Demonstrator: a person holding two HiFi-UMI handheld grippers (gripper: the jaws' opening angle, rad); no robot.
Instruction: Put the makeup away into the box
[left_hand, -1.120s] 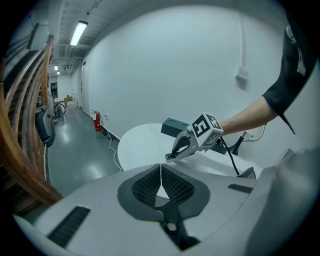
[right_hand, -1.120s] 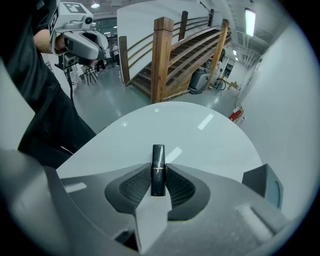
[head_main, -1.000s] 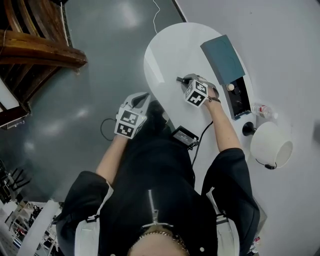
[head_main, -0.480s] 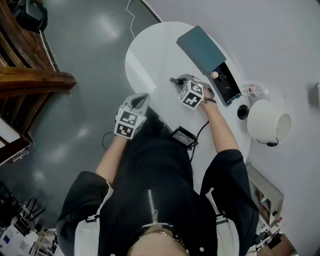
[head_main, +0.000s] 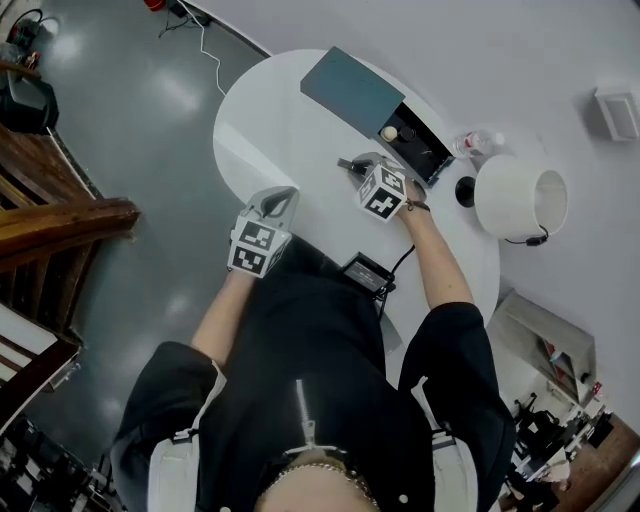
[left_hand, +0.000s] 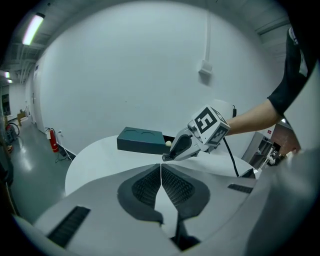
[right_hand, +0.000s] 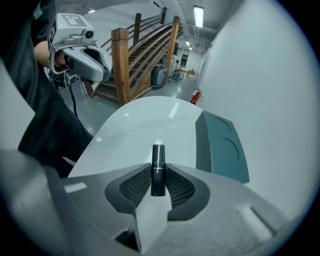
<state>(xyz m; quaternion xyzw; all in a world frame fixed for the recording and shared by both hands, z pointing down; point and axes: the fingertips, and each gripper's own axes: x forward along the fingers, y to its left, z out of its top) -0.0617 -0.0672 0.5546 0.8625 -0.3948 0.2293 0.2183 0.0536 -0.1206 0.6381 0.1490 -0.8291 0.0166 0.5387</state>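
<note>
Head view: white oval tabletop, smooth and glossy. Teal box lies near its far edge, lid slid partway, showing a dark tray with a cream ball inside. Right claw, just short of the box, grasps a black lipstick. Left claw is at the near rim, well apart from the box. White lamp and clear bottle stand near the open end. Claw cubes carry black-and-white square markers.

Left gripper view: ribbed pads meet, clenched on nothing.

Right gripper view: pads pinch the lipstick mid-length; thin gold band round it. Box lid to the right has two round recesses. Wooden staircase beyond.
</note>
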